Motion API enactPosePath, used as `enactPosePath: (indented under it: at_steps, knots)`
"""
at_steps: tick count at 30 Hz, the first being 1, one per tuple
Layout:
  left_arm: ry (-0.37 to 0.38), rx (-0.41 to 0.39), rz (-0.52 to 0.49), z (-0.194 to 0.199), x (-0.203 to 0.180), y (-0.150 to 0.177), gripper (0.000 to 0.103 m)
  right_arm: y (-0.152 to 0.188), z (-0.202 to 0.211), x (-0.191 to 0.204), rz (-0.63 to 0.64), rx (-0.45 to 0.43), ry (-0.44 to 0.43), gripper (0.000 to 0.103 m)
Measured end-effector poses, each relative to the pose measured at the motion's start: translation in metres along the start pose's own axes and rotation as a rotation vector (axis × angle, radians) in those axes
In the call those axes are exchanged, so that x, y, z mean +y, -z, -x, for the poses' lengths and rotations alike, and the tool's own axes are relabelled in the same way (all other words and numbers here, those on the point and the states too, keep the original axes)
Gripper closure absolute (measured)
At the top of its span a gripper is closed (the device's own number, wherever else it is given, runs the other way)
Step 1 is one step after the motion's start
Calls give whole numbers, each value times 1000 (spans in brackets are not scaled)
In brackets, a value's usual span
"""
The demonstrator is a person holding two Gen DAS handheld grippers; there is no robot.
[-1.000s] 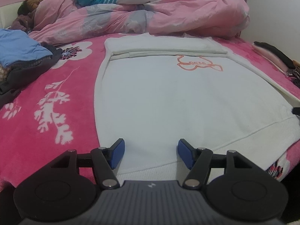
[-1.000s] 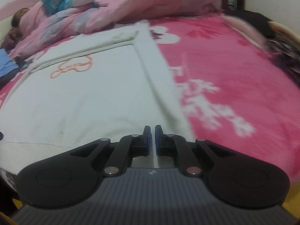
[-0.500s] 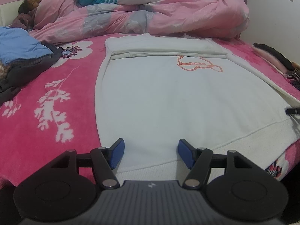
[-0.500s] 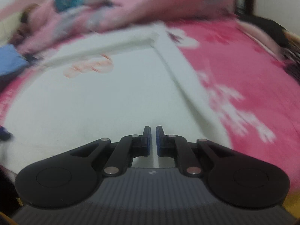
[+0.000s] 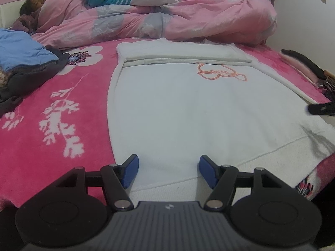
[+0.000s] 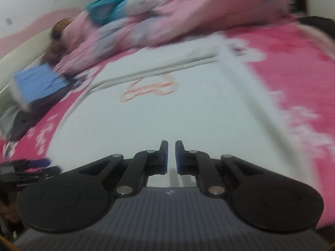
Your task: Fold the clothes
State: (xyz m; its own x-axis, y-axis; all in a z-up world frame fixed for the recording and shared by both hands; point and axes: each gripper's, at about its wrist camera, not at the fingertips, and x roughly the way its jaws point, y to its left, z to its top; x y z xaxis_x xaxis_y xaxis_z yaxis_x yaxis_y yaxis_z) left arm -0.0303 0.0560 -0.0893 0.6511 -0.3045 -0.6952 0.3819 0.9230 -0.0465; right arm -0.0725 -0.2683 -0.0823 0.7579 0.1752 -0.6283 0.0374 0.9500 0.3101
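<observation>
A white sweatshirt (image 5: 188,108) with an orange outline print (image 5: 222,74) lies flat on the pink bed, its sleeves folded across the top. My left gripper (image 5: 168,172) is open, its blue pads either side of the ribbed hem. My right gripper (image 6: 171,159) is nearly closed and holds nothing, hovering over the garment (image 6: 157,121); its tip shows at the right edge of the left wrist view (image 5: 320,109). The right wrist view is blurred by motion.
A pink floral bedsheet (image 5: 52,104) covers the bed. A heaped pink duvet (image 5: 167,18) lies at the far end. Blue and dark clothes (image 5: 18,62) are piled left. Dark and pink items (image 5: 303,67) lie at the right edge by the wall.
My right gripper has lifted and swung left over the sweatshirt, tilting its view. My left gripper has stayed open at the hem.
</observation>
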Motion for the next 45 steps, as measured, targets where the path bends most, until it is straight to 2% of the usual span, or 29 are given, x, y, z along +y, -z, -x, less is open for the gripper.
enactPosePath:
  at_steps: [3,5,8,17,25,30,36,42,45]
  knots:
    - [3,-1,3,3,2,2,37,20,-16,5,-14,63,-10,96]
    - [3,-1,0,4,3,3,37,32,-10,3,-30,36,-15,97]
    - [2,-2,10,4,4,3,37,35,-2,0,-69,38,-23,97]
    - [-2,-20,31,11,8,11,37,45,4,0,-65,57,-1,97]
    - [2,-24,87,25,18,4,38,45,2,2,-19,51,7,96]
    - [32,-52,68,21,11,-9,38,45,3,2,-21,54,6,96]
    - [46,-42,-31,0,-14,-22,38,48,3,4,-12,38,13,96]
    - [27,16,-86,-15,-29,-14,38,47,3,6,8,37,26,96]
    - [25,12,-88,-12,-28,-10,38,48,4,7,8,32,26,96]
